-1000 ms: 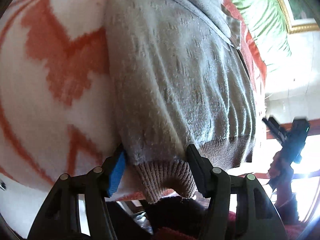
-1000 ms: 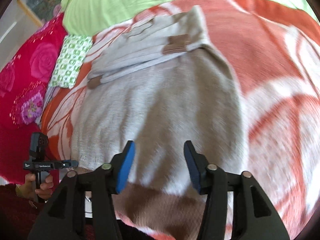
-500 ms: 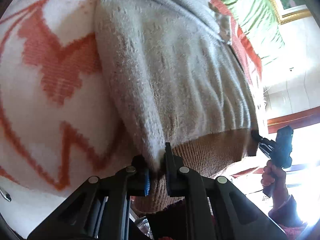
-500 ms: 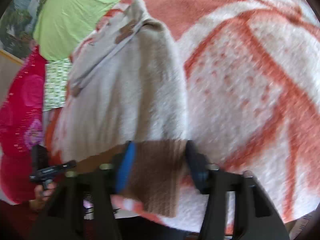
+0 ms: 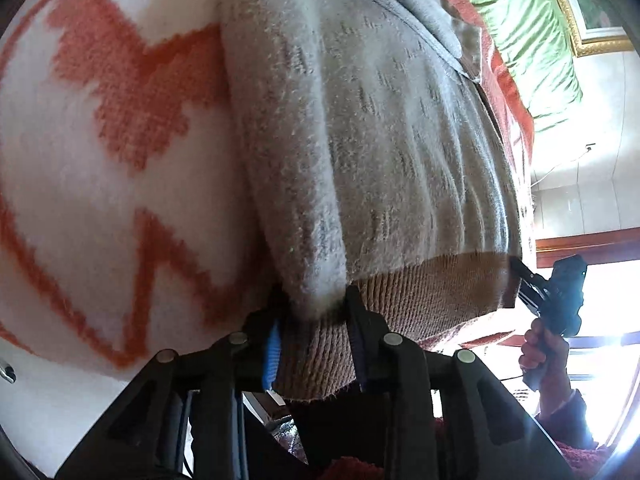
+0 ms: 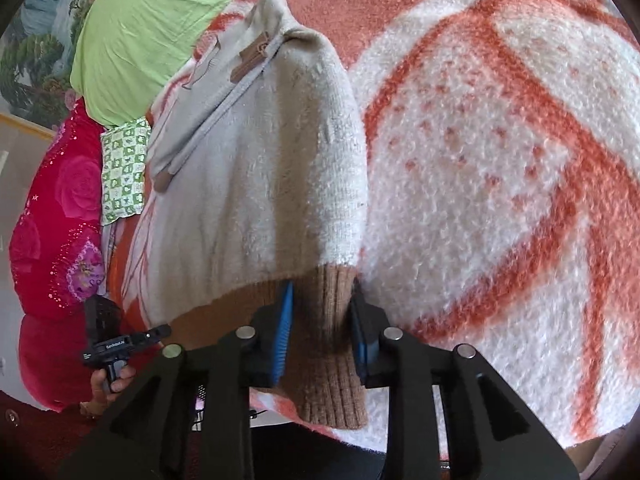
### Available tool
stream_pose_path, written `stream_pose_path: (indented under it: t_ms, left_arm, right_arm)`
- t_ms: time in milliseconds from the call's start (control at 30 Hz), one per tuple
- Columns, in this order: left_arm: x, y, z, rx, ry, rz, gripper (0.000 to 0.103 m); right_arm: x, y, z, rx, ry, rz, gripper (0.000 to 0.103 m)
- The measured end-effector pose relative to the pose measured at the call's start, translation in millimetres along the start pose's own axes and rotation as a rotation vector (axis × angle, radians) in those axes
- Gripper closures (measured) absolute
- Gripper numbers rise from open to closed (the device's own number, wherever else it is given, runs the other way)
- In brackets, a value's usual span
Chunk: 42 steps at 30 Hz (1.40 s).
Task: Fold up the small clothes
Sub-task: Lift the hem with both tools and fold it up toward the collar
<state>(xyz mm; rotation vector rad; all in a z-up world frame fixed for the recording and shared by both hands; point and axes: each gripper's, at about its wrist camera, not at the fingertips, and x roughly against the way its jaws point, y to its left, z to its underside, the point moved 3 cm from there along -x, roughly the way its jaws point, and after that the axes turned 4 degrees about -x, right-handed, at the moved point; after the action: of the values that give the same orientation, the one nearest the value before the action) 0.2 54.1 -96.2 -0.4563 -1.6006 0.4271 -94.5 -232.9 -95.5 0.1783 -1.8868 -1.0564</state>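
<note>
A small cream-grey knitted sweater (image 5: pixel 380 128) with a brown ribbed hem lies on an orange and white blanket (image 5: pixel 100 160); its sleeves are folded across the far end. My left gripper (image 5: pixel 314 312) is shut on the hem's left corner. My right gripper (image 6: pixel 322 312) is shut on the hem's right corner (image 6: pixel 332 344), which hangs between its fingers. The sweater also shows in the right wrist view (image 6: pixel 272 184). Each gripper shows small in the other's view: the right one (image 5: pixel 556 300) and the left one (image 6: pixel 116 344).
A green pillow (image 6: pixel 160 24) and a red floral cushion (image 6: pixel 56 208) lie at the bed's far end, with a green checked cloth (image 6: pixel 122 172) between them. A framed picture (image 5: pixel 592 4) hangs on the wall. The blanket (image 6: pixel 500 160) spreads wide to the right.
Both grippers closed onto the hem corners: the left one first, then the right. The hem now lifts off the blanket at both corners.
</note>
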Motion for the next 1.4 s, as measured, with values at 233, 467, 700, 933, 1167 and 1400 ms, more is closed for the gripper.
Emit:
stream_pose_path:
  t_ms: [233, 467, 700, 933, 1167, 1400]
  left_arm:
    - [22, -28, -14, -0.087, -0.111, 0.046, 0.094]
    - [96, -51, -75, -0.1, -0.337, 0.12, 0.094]
    - [121, -44, -172, -0.057, -0.484, 0.088, 0.094]
    - [100, -36, -280, -0.025, -0.53, 0.007, 0.094]
    - [74, -13, -345, 0.032, -0.532, -0.044, 0.094]
    - [39, 14, -379, 0.098, -0.474, -0.089, 0.094]
  right_arm:
    - [18, 12, -17, -0.022, -0.014, -0.215, 0.094]
    - [51, 76, -79, 0.08, -0.165, -0.394, 0.094]
    - [24, 127, -176, 0.149, -0.241, -0.412, 0.094]
    - [-41, 154, -272, 0.123, -0.26, -0.35, 0.094]
    - [-102, 169, -336, 0.107, -0.231, -0.324, 0.094]
    - [-160, 146, -372, 0.076, -0.177, -0.186, 0.094]
